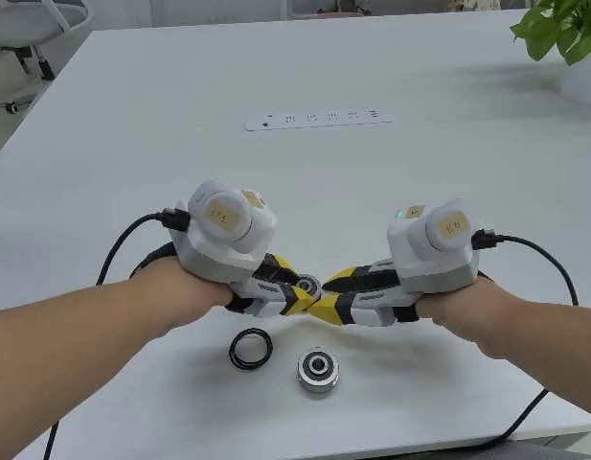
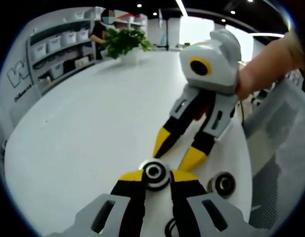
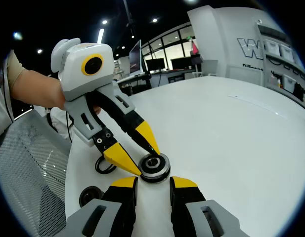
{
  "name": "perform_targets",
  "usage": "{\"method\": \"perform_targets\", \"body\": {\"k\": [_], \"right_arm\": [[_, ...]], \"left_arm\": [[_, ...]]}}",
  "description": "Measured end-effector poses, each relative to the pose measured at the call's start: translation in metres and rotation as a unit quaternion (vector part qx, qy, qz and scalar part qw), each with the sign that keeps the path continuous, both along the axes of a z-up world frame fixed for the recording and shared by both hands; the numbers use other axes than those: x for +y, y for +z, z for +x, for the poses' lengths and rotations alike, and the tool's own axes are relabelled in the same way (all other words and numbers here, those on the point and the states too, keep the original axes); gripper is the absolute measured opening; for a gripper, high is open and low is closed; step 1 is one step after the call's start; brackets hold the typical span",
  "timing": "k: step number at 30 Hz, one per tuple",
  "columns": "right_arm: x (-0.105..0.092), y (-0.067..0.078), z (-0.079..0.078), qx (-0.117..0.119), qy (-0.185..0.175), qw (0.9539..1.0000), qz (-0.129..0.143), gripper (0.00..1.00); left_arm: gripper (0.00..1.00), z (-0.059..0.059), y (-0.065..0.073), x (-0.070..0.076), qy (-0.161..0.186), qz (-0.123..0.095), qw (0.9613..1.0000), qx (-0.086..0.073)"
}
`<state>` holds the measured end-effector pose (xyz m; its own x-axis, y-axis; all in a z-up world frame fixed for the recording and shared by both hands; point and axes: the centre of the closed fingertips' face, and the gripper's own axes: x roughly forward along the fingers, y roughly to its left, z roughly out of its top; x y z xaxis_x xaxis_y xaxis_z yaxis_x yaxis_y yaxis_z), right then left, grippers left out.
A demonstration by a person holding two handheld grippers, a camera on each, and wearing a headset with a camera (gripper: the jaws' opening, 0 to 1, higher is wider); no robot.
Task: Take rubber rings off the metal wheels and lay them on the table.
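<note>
In the head view the metal wheel (image 1: 308,285) is partly covered by the jaws of the left hand-held gripper (image 1: 302,293) that pinch it. The potted plant (image 1: 560,29) and the office chair (image 1: 32,19) are cut by the top edge, and the sockets of the power strip (image 1: 319,119) are too small to tell apart. In the left gripper view the rubber ring (image 2: 169,228) is cropped by the bottom edge and that gripper's jaws. In the right gripper view the loose wheel (image 3: 89,195) sits half behind a jaw of the right hand-held gripper (image 3: 154,184).
</note>
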<state>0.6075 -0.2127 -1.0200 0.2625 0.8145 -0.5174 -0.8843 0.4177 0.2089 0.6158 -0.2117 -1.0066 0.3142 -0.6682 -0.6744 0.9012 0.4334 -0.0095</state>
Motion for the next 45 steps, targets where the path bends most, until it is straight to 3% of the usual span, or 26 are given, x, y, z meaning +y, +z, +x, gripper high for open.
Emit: {"method": "perform_targets", "body": {"k": [8, 13, 24, 33, 45], "right_arm": [[0.0022, 0.0001, -0.0001, -0.005, 0.003, 1.0000, -0.002, 0.23], [0.0023, -0.0006, -0.0003, -0.005, 0.003, 1.0000, -0.002, 0.24], [0.0030, -0.0002, 0.0003, -0.008, -0.001, 1.0000, -0.002, 0.24], [0.0089, 0.0000, 0.0044, -0.028, -0.011, 0.9995, -0.009, 0.25], [0.0001, -0.0026, 0.0041, -0.027, -0.012, 0.9994, -0.016, 0.17]], "left_arm": [[0.20, 0.0013, 0.0001, -0.0011, 0.003, -0.001, 1.0000, -0.002], [0.19, 0.0030, 0.0010, -0.0008, 0.018, -0.018, 0.9996, 0.015], [0.14, 0.0050, 0.0007, 0.0000, 0.025, -0.007, 0.9997, 0.005], [0.14, 0.0062, 0.0008, 0.0002, 0.031, -0.003, 0.9995, 0.000], [0.14, 0.0061, 0.0009, 0.0007, 0.035, -0.004, 0.9994, -0.001]]}}
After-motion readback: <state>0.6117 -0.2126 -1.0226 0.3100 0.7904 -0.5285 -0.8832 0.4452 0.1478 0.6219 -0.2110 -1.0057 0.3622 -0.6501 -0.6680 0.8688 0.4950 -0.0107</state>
